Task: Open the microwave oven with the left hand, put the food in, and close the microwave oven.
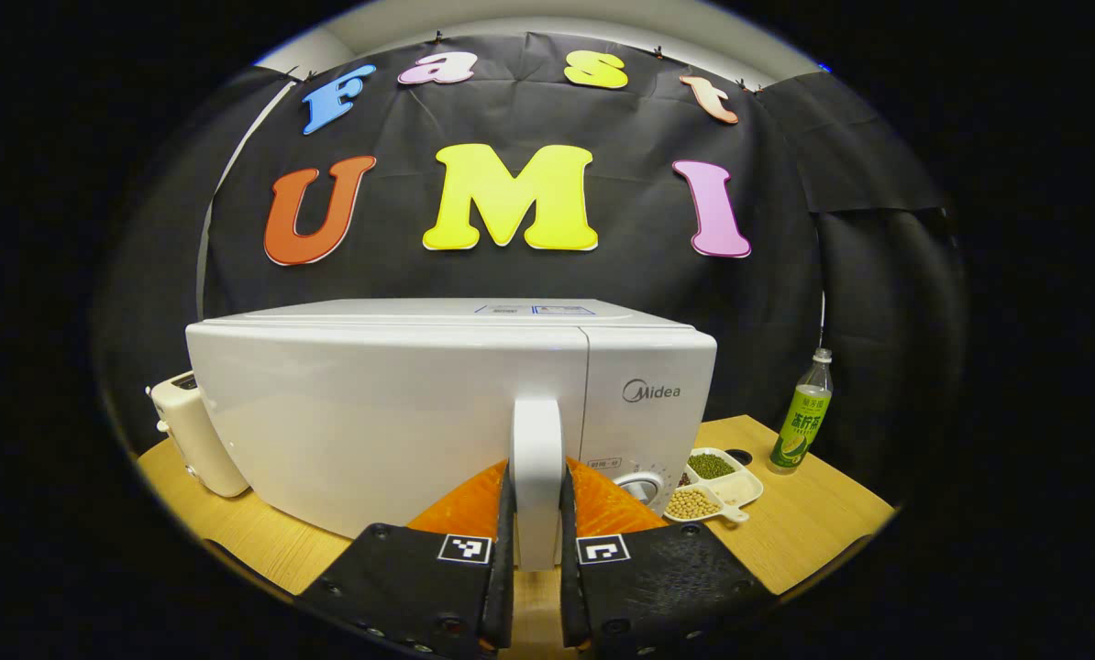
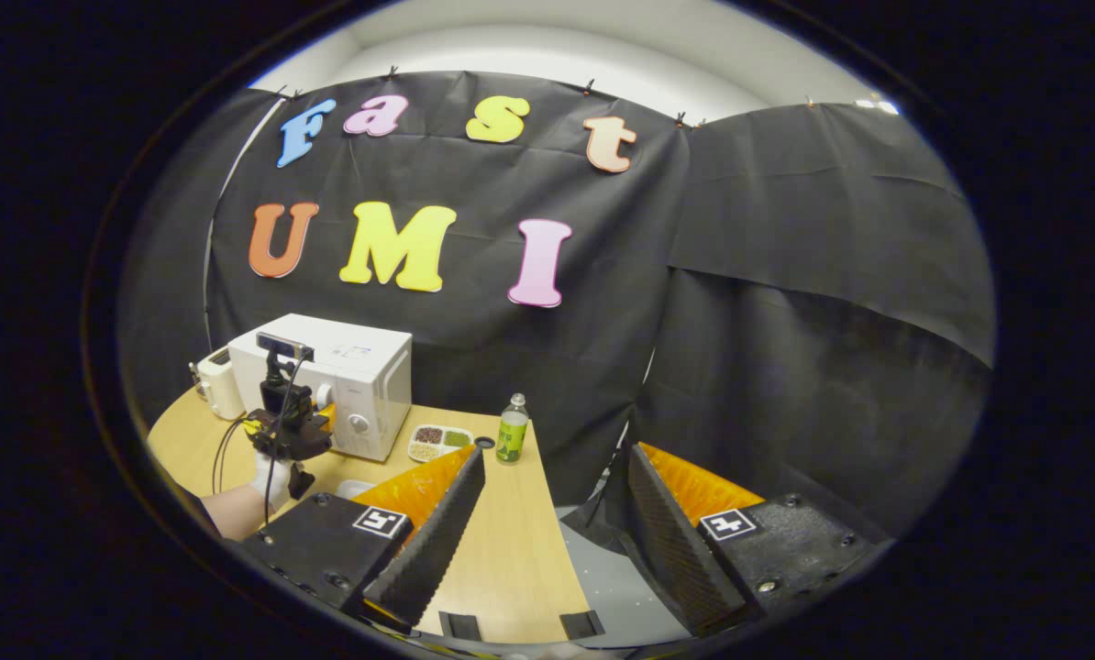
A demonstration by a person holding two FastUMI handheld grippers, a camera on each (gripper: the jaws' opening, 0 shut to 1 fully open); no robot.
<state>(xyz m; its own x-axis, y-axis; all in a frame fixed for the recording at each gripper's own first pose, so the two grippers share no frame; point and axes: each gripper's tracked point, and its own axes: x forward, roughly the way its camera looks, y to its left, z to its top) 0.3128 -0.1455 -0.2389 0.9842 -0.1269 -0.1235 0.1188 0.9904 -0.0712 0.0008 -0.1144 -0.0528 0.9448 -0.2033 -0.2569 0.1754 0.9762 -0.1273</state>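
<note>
nearest in the left gripper view is the left gripper (image 1: 536,550), with its two black ribbed fingers (image 1: 503,568) pressed on both sides of the white upright door handle (image 1: 537,458) of the white boxy microwave oven (image 1: 401,412). the gripper is closed on this handle, and orange finger backs show just behind the black pads. the microwave door is closed, flush with the body. the oven stands on the light wooden table (image 1: 786,541), and its round control knob (image 1: 637,486) is at the right of the handle. at the far left, just beside the oven, stands a cream white toaster (image 1: 194,431). at the right of the oven lies a white divided dish with green and yellow beans (image 1: 717,486), near the front corner of the oven. further right stands a clear plastic bottle with a green label (image 1: 804,417), upright, apart from the dish.

in the right gripper view, the right gripper (image 2: 552,541) is wide open, its two black fingers far apart, and it holds nothing. it hangs over the near right edge of the table, well apart from the oven. far at the left in this view, the other gripper sits at the oven front, held by a hand in a white glove (image 2: 268,472). a small clear container (image 2: 359,489) lies on the table near that hand; what is inside it is too small to tell.
</note>
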